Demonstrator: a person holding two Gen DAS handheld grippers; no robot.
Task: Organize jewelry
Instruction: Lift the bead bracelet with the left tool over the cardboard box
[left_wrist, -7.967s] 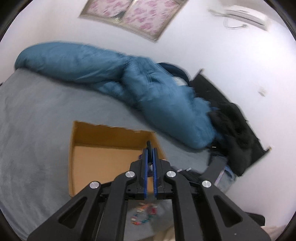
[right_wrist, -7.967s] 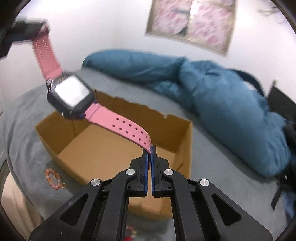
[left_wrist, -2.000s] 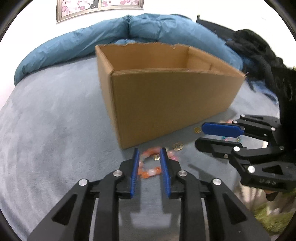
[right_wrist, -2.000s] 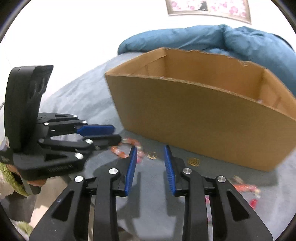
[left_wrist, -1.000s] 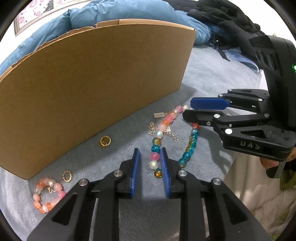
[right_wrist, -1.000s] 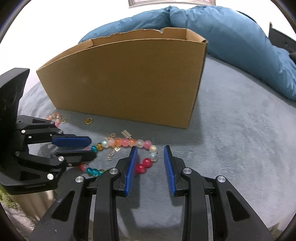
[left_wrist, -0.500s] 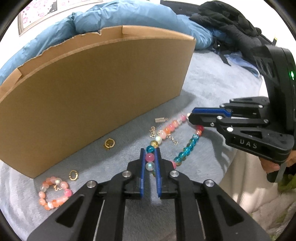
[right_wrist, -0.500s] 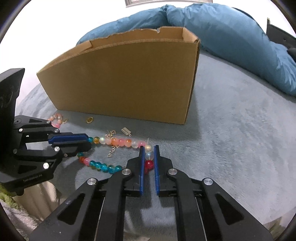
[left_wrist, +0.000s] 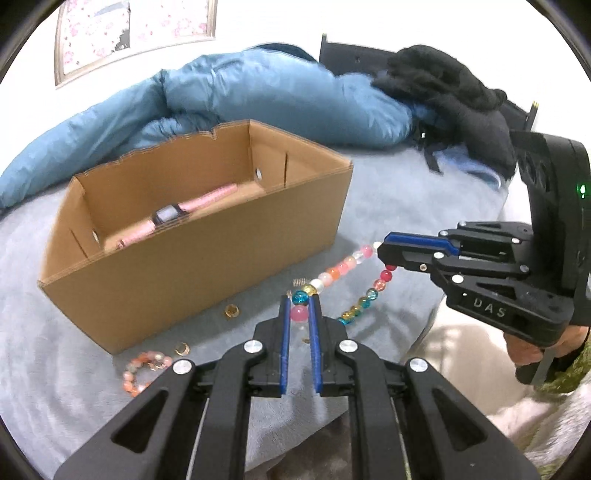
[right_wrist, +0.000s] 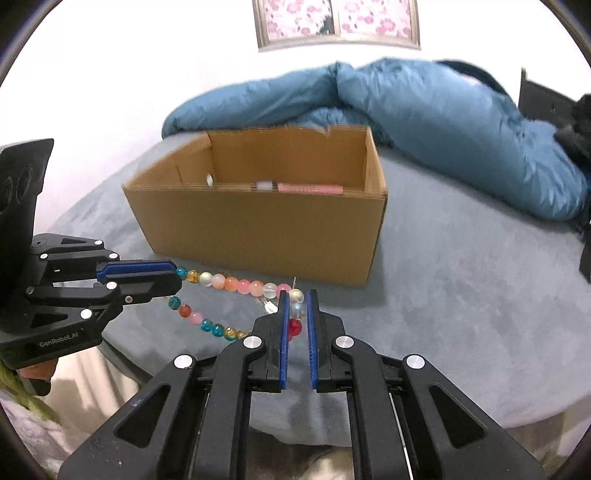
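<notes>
A loop of coloured glass beads, the necklace (left_wrist: 341, 266), hangs stretched between both grippers above the grey bed cover. My left gripper (left_wrist: 298, 301) is shut on a blue and a pink bead at one end. My right gripper (right_wrist: 297, 295) is shut on a clear and a red bead at the other end. Each gripper shows in the other's view: the right gripper (left_wrist: 382, 248) and the left gripper (right_wrist: 177, 276), with the necklace (right_wrist: 243, 285) between them. Behind stands an open cardboard box (left_wrist: 195, 266) with a pink watch (left_wrist: 177, 218) inside.
On the cover in front of the box lie an orange bead bracelet (left_wrist: 142, 369) and two gold rings (left_wrist: 232, 311) (left_wrist: 181, 347). A blue duvet (right_wrist: 443, 110) and black clothing (left_wrist: 454, 96) lie behind. The bed's edge runs just below the grippers.
Both grippers have shut on the bead necklace and risen with it off the cover, pulling it taut between them. The inside of the box has come into view.
</notes>
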